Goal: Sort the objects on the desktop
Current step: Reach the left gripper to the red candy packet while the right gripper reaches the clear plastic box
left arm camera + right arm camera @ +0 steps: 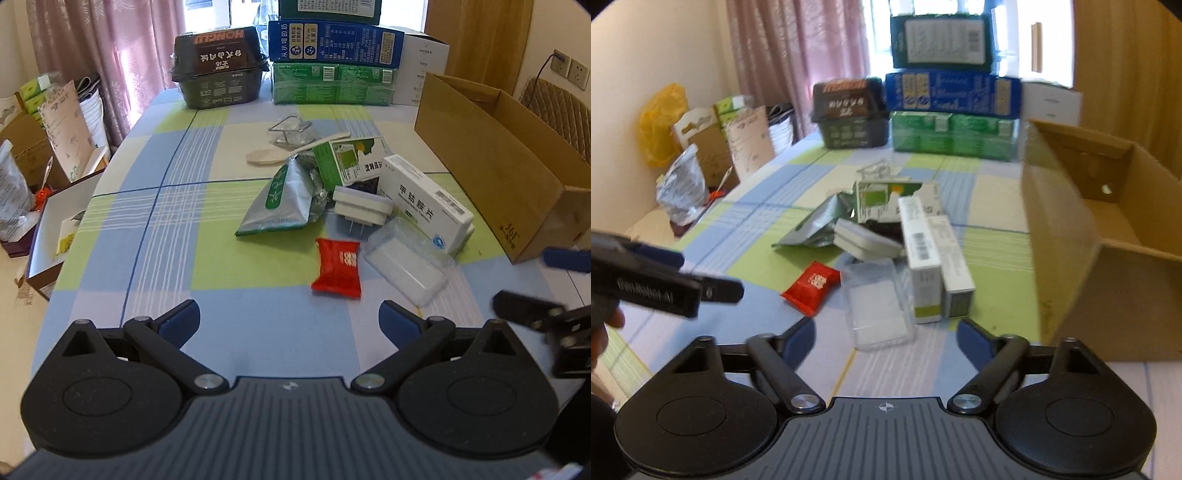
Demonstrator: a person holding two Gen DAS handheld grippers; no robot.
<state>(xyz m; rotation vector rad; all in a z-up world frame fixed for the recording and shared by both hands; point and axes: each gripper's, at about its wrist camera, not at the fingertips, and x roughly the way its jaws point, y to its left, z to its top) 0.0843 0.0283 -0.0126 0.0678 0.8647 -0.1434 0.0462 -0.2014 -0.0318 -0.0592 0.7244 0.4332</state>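
Both tongs hung angled downward, side by side. The left tongs [289, 321] stood with jaws spread wide and nothing between the blue pads [180, 325]. The right tongs [885, 338] also gaped, empty. A bit of hand [605, 325] showed behind the left tongs.

Home, lived-in room. Pink curtains [110, 48] by bright window. Bench [177, 206] under checked cloth. Food boxes [332, 62] stacked at back. Wall sockets [570, 68]. Padded chair [557, 107] beside bench.
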